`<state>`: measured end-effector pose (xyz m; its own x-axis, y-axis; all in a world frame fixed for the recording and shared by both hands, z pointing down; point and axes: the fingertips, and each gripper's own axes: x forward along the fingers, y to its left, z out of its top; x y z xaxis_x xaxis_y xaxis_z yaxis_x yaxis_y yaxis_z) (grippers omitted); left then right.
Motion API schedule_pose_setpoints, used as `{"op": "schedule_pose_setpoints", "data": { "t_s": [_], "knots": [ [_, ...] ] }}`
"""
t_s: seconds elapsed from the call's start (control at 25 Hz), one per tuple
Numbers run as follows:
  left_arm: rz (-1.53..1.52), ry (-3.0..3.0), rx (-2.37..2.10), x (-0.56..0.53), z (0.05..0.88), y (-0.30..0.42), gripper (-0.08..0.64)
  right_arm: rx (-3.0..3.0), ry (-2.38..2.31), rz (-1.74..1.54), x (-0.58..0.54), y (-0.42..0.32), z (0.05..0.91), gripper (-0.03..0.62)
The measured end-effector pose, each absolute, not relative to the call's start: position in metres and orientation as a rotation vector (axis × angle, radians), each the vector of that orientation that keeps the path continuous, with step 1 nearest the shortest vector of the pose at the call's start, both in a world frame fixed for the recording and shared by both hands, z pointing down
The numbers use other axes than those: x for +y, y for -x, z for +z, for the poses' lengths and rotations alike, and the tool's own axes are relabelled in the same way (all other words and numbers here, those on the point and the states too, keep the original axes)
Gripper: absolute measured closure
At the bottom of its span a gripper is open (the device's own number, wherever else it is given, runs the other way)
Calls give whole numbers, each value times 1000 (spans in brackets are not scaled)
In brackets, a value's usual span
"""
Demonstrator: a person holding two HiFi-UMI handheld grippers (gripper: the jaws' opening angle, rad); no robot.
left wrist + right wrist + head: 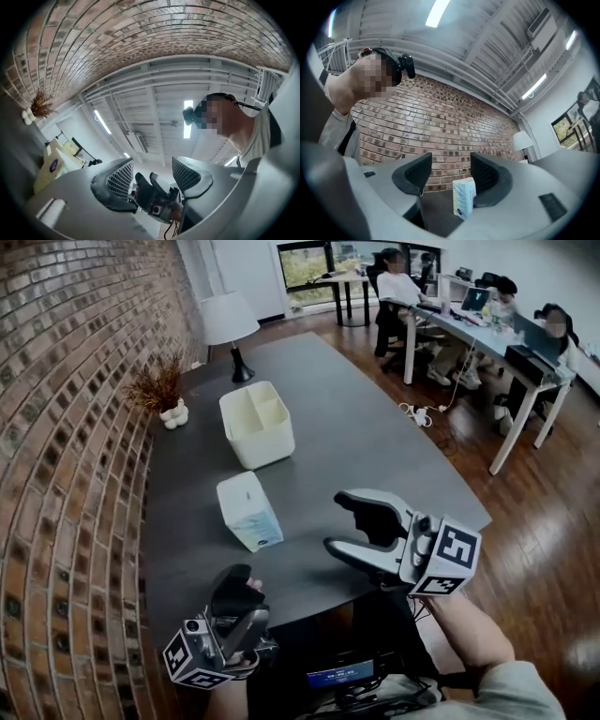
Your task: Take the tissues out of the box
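- The tissue box [249, 510] stands on the dark table [375, 427], near the cream bin [257, 423], and neither gripper touches it.
- Our right gripper [337, 521] hangs beside it, its jaws spread and empty.
- Our left gripper [239, 585] sits low and aims upward, its jaws parted and empty.
- We judge that if only 1 gripper pulls, the unheld box may lift or tip.

Tissue box [464, 199] btm hidden behind right claw [450, 172] body in right gripper view. Box print too small to read
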<state>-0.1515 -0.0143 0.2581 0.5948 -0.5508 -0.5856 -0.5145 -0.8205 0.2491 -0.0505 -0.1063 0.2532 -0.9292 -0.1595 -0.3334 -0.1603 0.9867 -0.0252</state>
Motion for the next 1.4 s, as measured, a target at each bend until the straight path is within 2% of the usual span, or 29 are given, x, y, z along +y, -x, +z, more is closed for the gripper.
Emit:
{"op": "schedule_pose_setpoints", "data": {
  "t_s": [1.4],
  "knots": [
    [-1017, -2679, -1003, -29, 291, 169, 314, 2940, 231, 1, -106, 67, 298, 322]
  ]
}}
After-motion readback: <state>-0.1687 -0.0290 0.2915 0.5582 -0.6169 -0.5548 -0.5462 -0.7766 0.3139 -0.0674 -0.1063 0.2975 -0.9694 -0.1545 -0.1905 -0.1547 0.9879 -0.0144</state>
